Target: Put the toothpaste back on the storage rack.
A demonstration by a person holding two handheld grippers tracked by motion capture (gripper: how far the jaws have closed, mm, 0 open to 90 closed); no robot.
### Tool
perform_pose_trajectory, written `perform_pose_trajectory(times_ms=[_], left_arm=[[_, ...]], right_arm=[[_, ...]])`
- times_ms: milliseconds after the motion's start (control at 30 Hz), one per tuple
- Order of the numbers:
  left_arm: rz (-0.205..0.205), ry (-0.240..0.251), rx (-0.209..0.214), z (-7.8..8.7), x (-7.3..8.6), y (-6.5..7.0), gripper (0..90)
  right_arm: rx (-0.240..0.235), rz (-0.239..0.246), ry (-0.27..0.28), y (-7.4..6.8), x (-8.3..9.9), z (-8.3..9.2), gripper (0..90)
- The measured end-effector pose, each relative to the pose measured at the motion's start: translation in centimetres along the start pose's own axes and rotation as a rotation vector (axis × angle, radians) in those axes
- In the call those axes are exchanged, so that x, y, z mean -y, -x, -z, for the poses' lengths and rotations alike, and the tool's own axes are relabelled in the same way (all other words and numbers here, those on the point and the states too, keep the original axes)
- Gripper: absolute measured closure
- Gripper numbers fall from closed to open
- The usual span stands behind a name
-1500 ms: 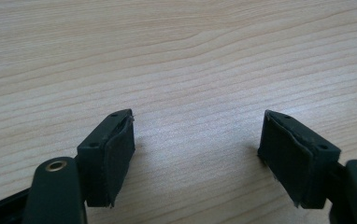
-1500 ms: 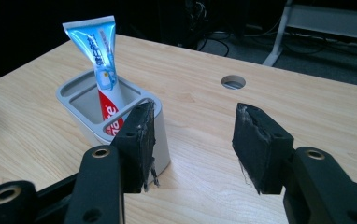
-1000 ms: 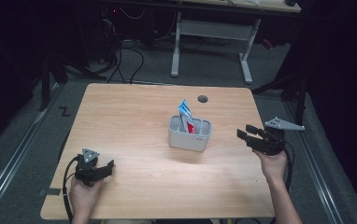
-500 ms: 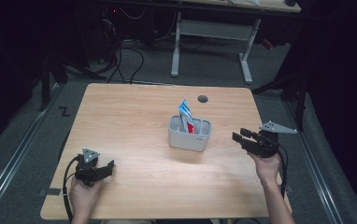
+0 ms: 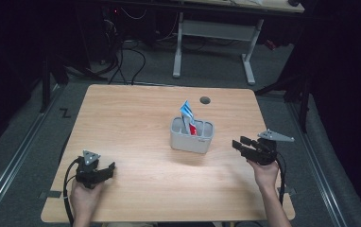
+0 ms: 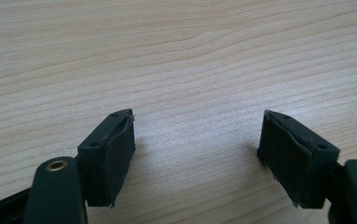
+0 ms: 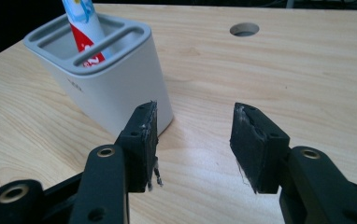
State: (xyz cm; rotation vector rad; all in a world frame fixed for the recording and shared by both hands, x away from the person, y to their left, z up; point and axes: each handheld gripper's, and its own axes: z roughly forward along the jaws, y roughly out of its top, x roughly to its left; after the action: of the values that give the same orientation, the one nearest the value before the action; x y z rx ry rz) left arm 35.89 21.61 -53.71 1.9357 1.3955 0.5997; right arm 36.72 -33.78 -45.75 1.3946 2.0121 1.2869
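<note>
A grey slotted holder (image 5: pixel 192 137) stands in the middle of the wooden table (image 5: pixel 136 123). A red, white and blue toothpaste tube (image 5: pixel 187 115) sticks up out of it. My right gripper (image 5: pixel 238 143) hovers low at the right of the holder, open, with nothing between its jaws. In the right gripper view the holder (image 7: pixel 106 88) and the tube (image 7: pixel 85 28) sit just left of the open right gripper (image 7: pixel 195 126). My left gripper (image 5: pixel 109 168) rests near the front left of the table, open. In the left gripper view the left gripper (image 6: pixel 197 135) has bare wood between its pads.
A round cable hole (image 5: pixel 205 100) lies in the table behind the holder, and the right gripper view shows the cable hole (image 7: pixel 244 29) ahead. A second desk's legs (image 5: pixel 214 52) stand on the floor beyond the table. Dark floor surrounds the table.
My right gripper has sunk toward the tabletop and drifted slightly left toward the holder. The left gripper and the holder have stayed put.
</note>
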Motion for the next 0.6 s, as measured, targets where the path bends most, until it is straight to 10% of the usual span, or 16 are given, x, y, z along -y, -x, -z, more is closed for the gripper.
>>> perform_pose_trajectory(times_ms=[600], left_arm=[[0.011,0.005,0.003,0.1,0.1,-0.1,27.1]], right_arm=[[0.028,0.0,-0.066,0.1,2.5,-1.4,53.4]])
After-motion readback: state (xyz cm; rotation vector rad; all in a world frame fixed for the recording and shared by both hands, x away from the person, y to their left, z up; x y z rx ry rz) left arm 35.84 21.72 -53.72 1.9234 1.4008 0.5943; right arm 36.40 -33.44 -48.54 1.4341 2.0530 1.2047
